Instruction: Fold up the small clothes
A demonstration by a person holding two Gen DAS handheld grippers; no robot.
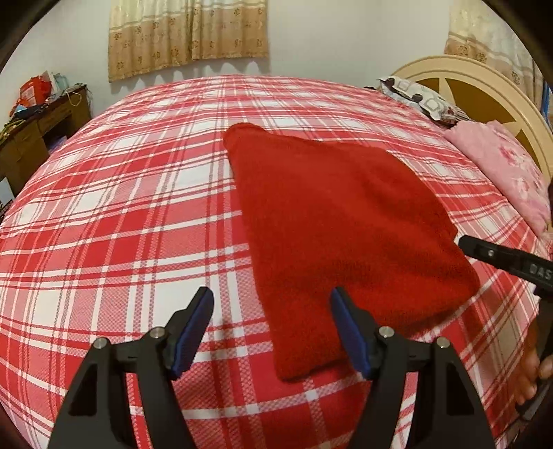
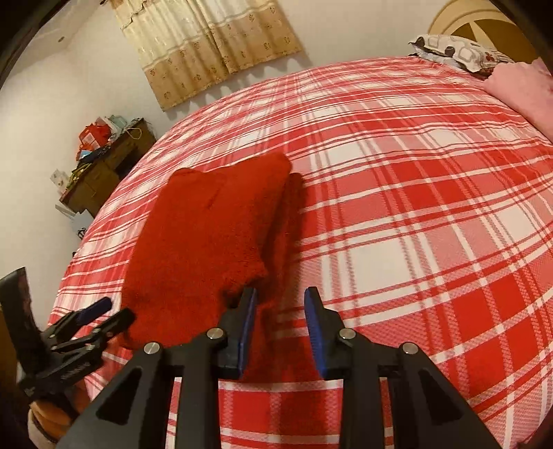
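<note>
Where the left wrist view looks down, a bed covered by a red and white plaid sheet (image 1: 131, 214) is seen filling most of the frame. A red garment (image 1: 331, 214), folded into a rough rectangle, is laid flat on the sheet, right of the middle. The left gripper (image 1: 271, 300) is held over the garment's near edge with its blue-padded jaws spread and nothing clasped between them. At the right edge the black tip of the right gripper (image 1: 501, 257) is seen beside the garment's right corner. A pale headboard (image 1: 484, 86) with a brown star panel is set at the upper right, with a patterned pillow (image 1: 421, 96) and a pink floral cloth (image 1: 508, 165) laid before it. A beige flowered curtain (image 1: 186, 34) is hung on the white wall, and a cluttered wooden desk (image 1: 38, 131) is placed at the left.

Seen from the right wrist view, the same garment (image 2: 207, 235) is found left of the middle, a folded layer showing along its right side. The right gripper (image 2: 280, 297) is held at its near right corner, jaws parted and released; the left finger (image 2: 247, 311) is close against the fabric, yet nothing is pinched. The left gripper (image 2: 107, 311) is seen at the lower left, by the garment's near left edge, with fingers of a hand (image 2: 52, 414) below it. The plaid sheet (image 2: 432, 224) is spread across the right half. The curtain (image 2: 207, 45), the desk (image 2: 103, 169), the pillow (image 2: 459, 51) and the headboard (image 2: 484, 27) are ranged along the top.
</note>
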